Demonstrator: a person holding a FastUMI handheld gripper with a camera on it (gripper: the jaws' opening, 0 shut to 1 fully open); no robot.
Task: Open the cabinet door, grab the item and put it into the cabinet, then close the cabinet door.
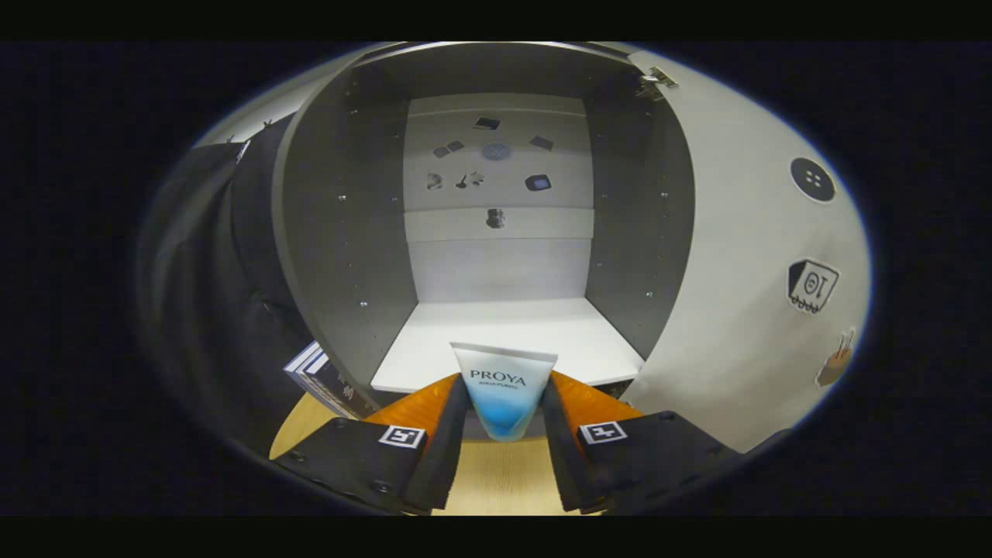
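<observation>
Open grey cabinet [349, 232] ahead; jaws clamp tapered tube [504, 391].

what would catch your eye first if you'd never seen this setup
First the white and blue tube, held upright between the fingers of the hand-held gripper, which is shut on it. Just beyond it gapes the open cabinet, its white shelf bare, with the door swung out to the right.

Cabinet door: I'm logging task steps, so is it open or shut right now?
Open. The cabinet door is swung aside to the right, baring the cabinet floor and back wall beyond the tube gripped in the gripper jaws.
</observation>
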